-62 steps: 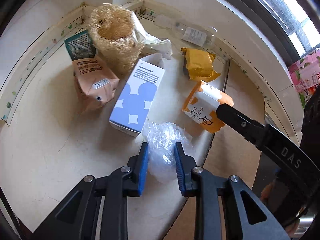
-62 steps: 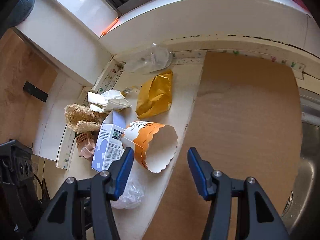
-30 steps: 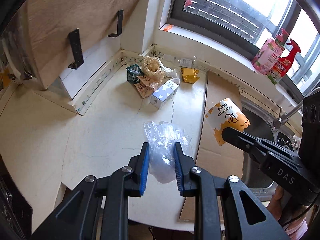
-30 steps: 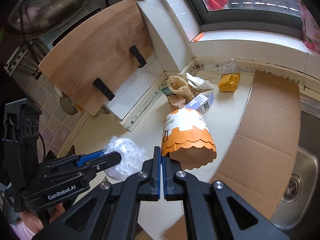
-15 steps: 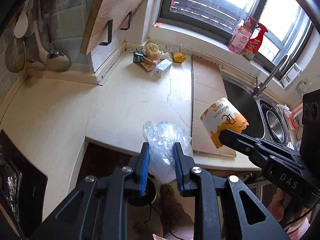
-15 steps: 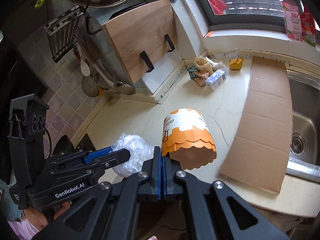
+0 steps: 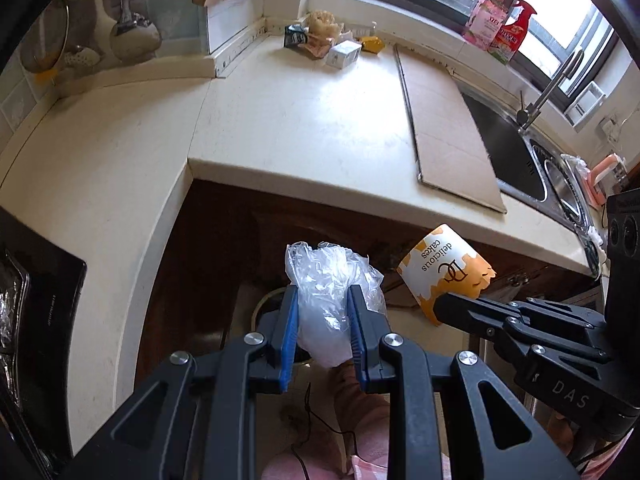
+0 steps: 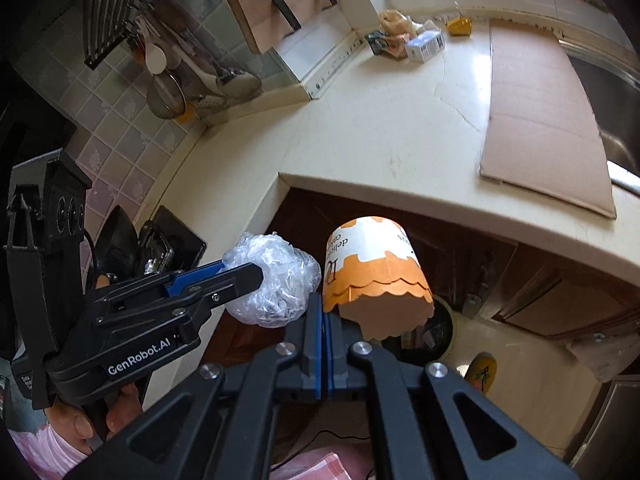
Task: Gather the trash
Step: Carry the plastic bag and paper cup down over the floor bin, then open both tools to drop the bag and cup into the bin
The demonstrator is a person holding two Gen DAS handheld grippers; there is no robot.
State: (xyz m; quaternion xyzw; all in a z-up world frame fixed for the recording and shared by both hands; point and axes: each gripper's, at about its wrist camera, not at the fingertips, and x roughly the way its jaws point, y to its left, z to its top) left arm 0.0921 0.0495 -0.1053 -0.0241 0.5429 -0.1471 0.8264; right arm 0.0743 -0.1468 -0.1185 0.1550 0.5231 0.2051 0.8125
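My left gripper point(image 7: 322, 300) is shut on a crumpled clear plastic bag point(image 7: 328, 280), which bulges above the blue pads. My right gripper point(image 8: 322, 308) is shut on the rim of an orange and white paper cake cup point(image 8: 376, 272). Both hang side by side in front of the counter edge, over the floor. Below them is a round dark bin point(image 8: 442, 332), partly hidden by the cup; its rim point(image 7: 262, 306) shows behind the left fingers. In the right wrist view the left gripper point(image 8: 248, 272) holds the bag point(image 8: 276, 280) just left of the cup.
More trash, among it a blue and white carton point(image 7: 340, 54), lies in the counter's far corner point(image 8: 412, 40). A cardboard sheet point(image 7: 444, 120) covers the counter beside the sink point(image 7: 520, 160). Dark cabinet fronts point(image 8: 460, 256) stand under the counter. A person's pink-clad legs point(image 7: 360, 404) are below.
Both grippers have drawn back from the counter and sunk below its edge, each keeping its load. The cabinet, floor and bin have come into view.
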